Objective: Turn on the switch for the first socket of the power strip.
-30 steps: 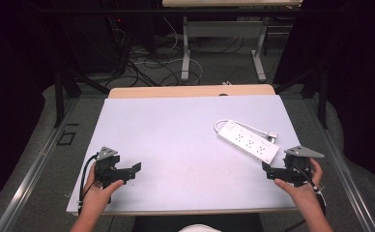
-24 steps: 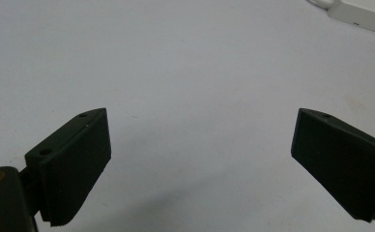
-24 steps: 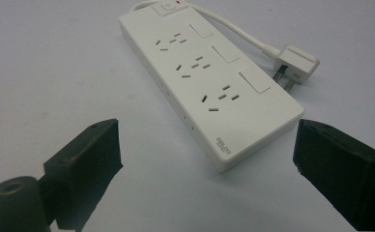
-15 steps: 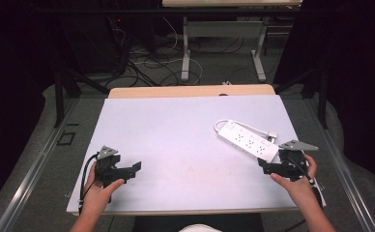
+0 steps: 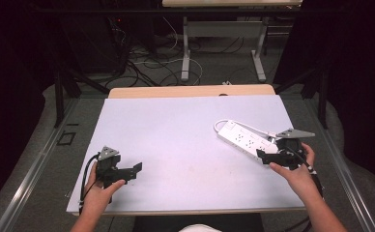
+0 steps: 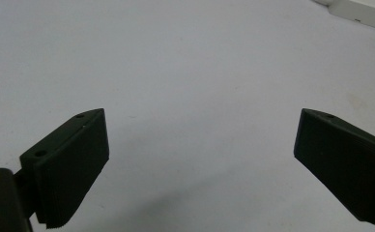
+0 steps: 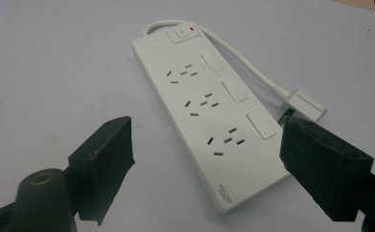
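Right gripper (image 7: 205, 159): jaws apart and just been closing somewhat, pads clear of the white power strip (image 7: 209, 121), whose near end lies between and just ahead of them; nothing gripped. The strip lies flat on the white table (image 5: 176, 125), at its right side, its cord looped alongside and the plug (image 7: 304, 104) beside the right-hand jaw. Left gripper (image 6: 200, 164): jaws spread wide, empty, above bare tabletop near the front left, well apart from the strip.

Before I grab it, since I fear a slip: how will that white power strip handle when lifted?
The power strip looks rigid and flat, so probably no rolling or tipping. Its smooth plastic may slide in the pads. The cord and plug would likely dangle.
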